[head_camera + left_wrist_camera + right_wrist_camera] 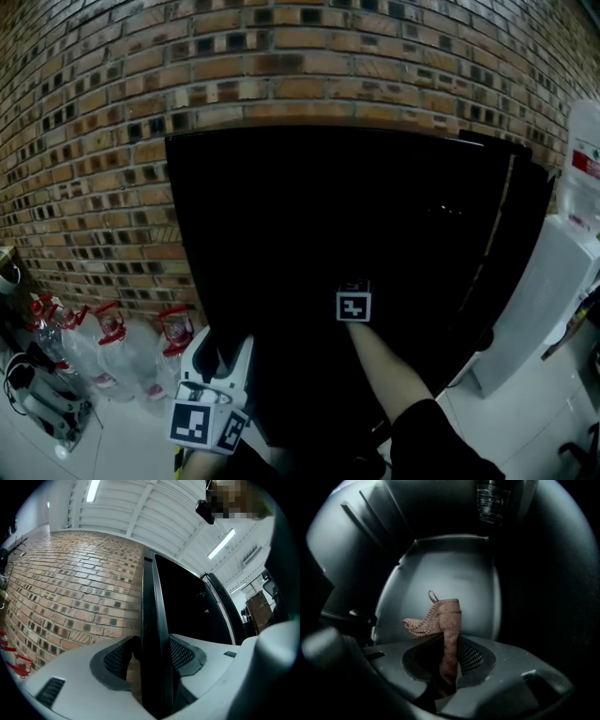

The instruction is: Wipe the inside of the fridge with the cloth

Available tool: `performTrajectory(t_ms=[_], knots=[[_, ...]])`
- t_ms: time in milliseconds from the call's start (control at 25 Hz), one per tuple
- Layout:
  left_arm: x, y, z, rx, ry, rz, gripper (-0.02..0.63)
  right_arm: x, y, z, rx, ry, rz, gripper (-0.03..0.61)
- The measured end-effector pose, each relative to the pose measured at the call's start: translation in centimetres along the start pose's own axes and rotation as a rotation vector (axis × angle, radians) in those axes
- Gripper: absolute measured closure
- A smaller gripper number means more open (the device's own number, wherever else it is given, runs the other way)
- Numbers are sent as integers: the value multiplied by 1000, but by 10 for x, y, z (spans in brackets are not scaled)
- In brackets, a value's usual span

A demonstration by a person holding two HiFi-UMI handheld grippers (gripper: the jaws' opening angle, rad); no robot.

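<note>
The left gripper (152, 660) is shut tight on the edge of the black fridge door (157, 602), with one jaw on each side of it. The right gripper (449, 654) is inside the dark fridge (328, 216). It pinches a brown cloth (443, 616), and the cloth sticks up in front of a pale grey inner wall (454, 569). Behind the fridge stands a brick wall (94, 141).
</note>
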State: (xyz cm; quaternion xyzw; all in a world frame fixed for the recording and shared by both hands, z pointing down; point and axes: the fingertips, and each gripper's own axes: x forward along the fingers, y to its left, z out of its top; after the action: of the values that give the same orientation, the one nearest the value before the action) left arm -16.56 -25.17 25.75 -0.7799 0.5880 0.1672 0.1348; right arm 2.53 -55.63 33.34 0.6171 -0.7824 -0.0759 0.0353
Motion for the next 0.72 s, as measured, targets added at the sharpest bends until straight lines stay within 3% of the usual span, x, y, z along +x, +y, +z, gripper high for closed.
performTrajectory(t_ms=[240,440,720], knots=[[-1,-1,-5,5,20,0,391,-3,-26,-13,101,38,-139,503],[-2,-3,-7,19,32,9,396,-8,-35,-17,124,41,-216,505],[0,-3,-7,26,33,42,405,-8,-51,-30,322,33,-347,505]])
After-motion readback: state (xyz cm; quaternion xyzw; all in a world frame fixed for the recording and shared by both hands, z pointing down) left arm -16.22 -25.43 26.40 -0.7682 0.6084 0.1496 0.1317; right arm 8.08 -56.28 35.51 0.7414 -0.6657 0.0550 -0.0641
